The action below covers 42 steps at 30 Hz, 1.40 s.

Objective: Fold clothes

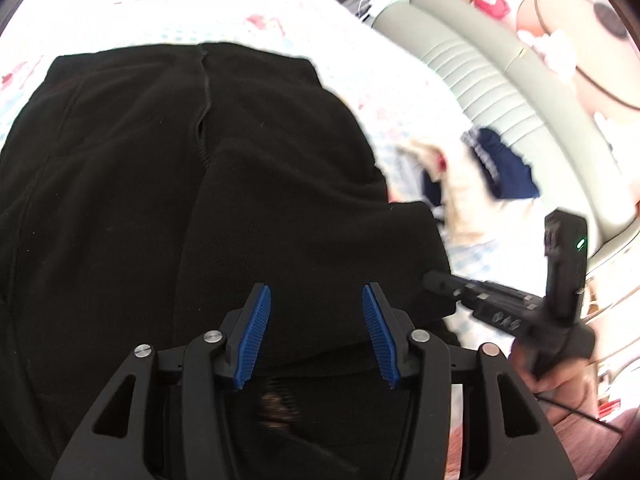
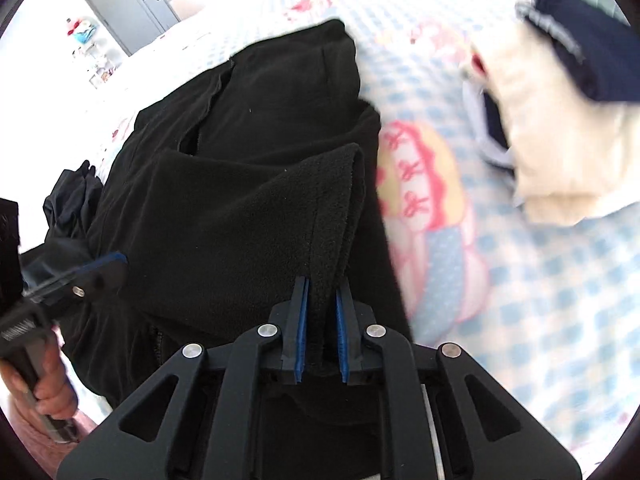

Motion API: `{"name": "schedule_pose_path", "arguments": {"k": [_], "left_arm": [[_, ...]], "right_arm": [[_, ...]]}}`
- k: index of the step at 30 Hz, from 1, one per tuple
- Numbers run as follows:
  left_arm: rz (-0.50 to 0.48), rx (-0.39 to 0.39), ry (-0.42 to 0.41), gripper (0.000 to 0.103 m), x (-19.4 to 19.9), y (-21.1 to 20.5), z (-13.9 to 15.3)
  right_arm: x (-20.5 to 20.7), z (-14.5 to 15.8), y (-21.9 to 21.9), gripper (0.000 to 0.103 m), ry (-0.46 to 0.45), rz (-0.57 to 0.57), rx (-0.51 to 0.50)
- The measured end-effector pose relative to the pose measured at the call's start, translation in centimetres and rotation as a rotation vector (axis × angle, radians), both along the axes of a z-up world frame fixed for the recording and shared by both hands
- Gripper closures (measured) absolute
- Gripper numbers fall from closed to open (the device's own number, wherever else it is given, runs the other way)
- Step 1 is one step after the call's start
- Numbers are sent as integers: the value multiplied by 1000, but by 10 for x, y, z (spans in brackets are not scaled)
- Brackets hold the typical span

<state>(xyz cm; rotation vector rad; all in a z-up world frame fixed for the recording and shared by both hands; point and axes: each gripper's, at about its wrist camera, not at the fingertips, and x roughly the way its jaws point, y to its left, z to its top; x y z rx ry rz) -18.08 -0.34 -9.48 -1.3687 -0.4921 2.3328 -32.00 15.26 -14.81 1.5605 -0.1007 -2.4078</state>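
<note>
A black fleece garment (image 1: pixel 168 168) lies spread on a checked bedsheet, its near part folded over itself. My left gripper (image 1: pixel 316 296) hovers over the near fold with its blue pads apart and nothing pressed between them. In the right wrist view the same black garment (image 2: pixel 240 184) fills the middle. My right gripper (image 2: pixel 322 292) is shut on a raised edge of the fleece, which stands pinched between its blue pads. The right gripper (image 1: pixel 436 280) also shows at the garment's right edge in the left wrist view. The left gripper (image 2: pixel 108 264) shows at the left in the right wrist view.
A pile of folded clothes, cream (image 2: pixel 560 152) and navy (image 2: pixel 592 48), lies on the sheet to the right. Another dark garment (image 2: pixel 68 200) is bunched at the left. A padded grey-green headboard (image 1: pixel 480 64) runs behind the bed. A hand (image 2: pixel 52 396) grips the left tool's handle.
</note>
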Motion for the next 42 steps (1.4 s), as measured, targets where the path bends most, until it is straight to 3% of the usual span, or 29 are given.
{"name": "schedule_pose_path", "arguments": {"k": [4, 7, 9, 11, 13, 15, 16, 19, 22, 25, 26, 30, 32, 35, 42], "left_arm": [[60, -1, 2, 49, -2, -1, -8], [90, -22, 56, 51, -13, -6, 5], [75, -140, 103, 51, -24, 1, 15], [42, -214, 110, 51, -30, 9, 14], [-2, -188, 81, 51, -34, 16, 3], [-51, -145, 40, 51, -37, 22, -16], [-71, -164, 20, 51, -39, 27, -26], [-119, -365, 8, 51, -39, 44, -48], [-117, -463, 15, 51, -35, 42, -51], [-60, -467, -7, 49, -33, 26, -49], [-30, -455, -20, 42, -32, 18, -48], [29, -388, -1, 46, -13, 2, -32], [-16, -358, 57, 46, 4, 10, -22], [-122, -377, 107, 46, 26, 36, -19], [-270, -526, 135, 44, 38, 80, -30]], "right_arm": [[-5, -9, 11, 92, -24, -33, 47], [-7, -6, 20, 81, -62, -73, 9], [-6, 16, 23, 75, -4, -74, -61], [-9, 32, 16, 61, 57, -49, -64], [-14, 32, 0, 58, 79, 1, -20], [-19, 19, -14, 58, 42, 54, 6], [-21, 11, -19, 58, 19, 74, 18], [-22, -7, -26, 58, -52, 67, 52], [-14, -3, -6, 58, -41, 42, 16], [-13, -7, 15, 56, -54, -11, 41], [-13, -9, 21, 55, -62, -30, 51], [-13, -13, 30, 54, -102, -61, 38], [-11, -12, 27, 54, -100, -44, 58], [-8, -9, 22, 54, -96, -31, 64], [12, -13, 10, 50, -108, -28, 51]]}}
